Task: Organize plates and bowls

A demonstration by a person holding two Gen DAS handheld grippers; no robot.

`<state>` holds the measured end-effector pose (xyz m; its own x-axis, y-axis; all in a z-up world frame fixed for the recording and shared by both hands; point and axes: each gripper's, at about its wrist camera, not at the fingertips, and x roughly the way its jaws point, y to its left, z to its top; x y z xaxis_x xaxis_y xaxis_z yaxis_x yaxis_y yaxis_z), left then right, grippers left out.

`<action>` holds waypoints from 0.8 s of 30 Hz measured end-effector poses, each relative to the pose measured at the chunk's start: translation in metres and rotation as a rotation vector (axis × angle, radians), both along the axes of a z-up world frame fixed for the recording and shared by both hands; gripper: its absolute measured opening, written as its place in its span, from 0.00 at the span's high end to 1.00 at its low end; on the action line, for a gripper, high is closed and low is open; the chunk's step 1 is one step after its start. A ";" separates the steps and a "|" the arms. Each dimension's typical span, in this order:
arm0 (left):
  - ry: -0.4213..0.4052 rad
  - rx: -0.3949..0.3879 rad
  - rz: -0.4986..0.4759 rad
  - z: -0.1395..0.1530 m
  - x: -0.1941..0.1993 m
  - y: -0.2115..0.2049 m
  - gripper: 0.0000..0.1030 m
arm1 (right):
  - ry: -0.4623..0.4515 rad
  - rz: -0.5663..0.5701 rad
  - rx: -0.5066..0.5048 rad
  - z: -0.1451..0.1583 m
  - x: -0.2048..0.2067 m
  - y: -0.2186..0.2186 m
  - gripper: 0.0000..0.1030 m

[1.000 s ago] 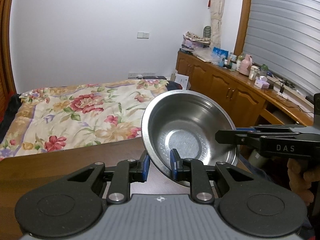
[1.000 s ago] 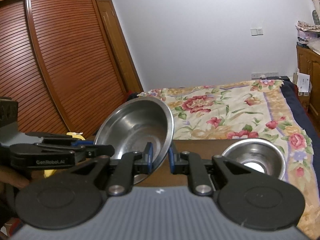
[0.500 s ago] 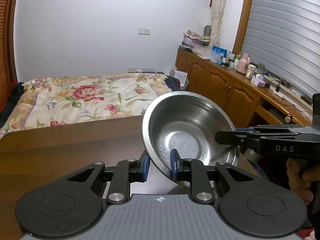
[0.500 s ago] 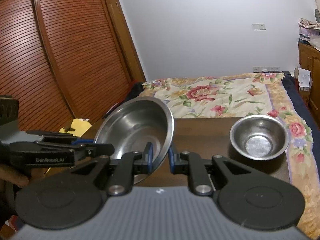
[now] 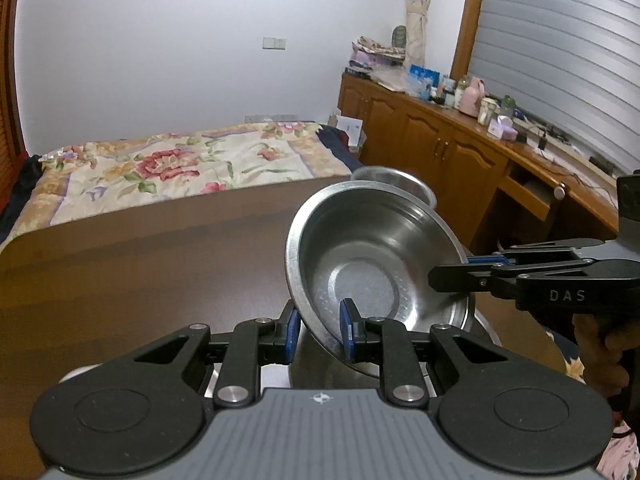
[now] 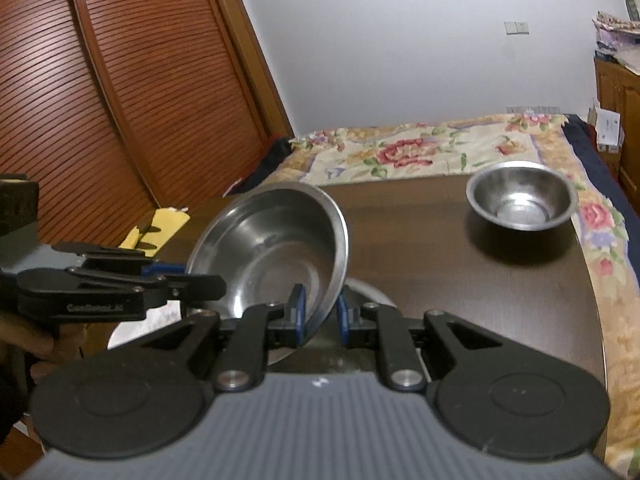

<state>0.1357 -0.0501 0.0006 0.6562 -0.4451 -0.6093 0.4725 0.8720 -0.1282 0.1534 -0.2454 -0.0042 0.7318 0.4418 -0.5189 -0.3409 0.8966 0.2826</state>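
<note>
While both tools clamp opposite sides of its rim, the large steel bowl (image 5: 376, 276) hangs tilted over the near edge of the dark wooden desk (image 5: 140, 264). The left gripper (image 5: 318, 330) pinches the rim with one blue pad inside the wall and one outside; the right gripper (image 6: 319, 314) does the same on the other side. A flat steel plate (image 6: 370, 294) lies on the desk directly beneath (only slivers of it show past the bowl). A small steel bowl (image 6: 522, 200) sits well apart, near the far right corner. The step in hand looks like lowering the big bowl onto the plate. Next, I judge, both hands should level it, bring it down together, then part their jaws at once.
</note>
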 end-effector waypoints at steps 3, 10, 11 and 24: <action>0.017 0.005 -0.010 -0.009 -0.005 0.000 0.77 | 0.016 -0.006 -0.005 -0.007 -0.006 -0.002 0.82; 0.026 0.007 -0.022 -0.017 -0.018 -0.002 0.77 | 0.021 -0.018 -0.027 -0.011 -0.015 0.001 0.82; 0.023 0.011 -0.023 -0.018 -0.020 -0.002 0.77 | 0.018 -0.018 -0.030 -0.013 -0.018 0.001 0.82; -0.001 0.059 0.005 -0.034 -0.032 -0.015 0.77 | -0.040 -0.049 -0.153 -0.024 -0.027 0.009 0.83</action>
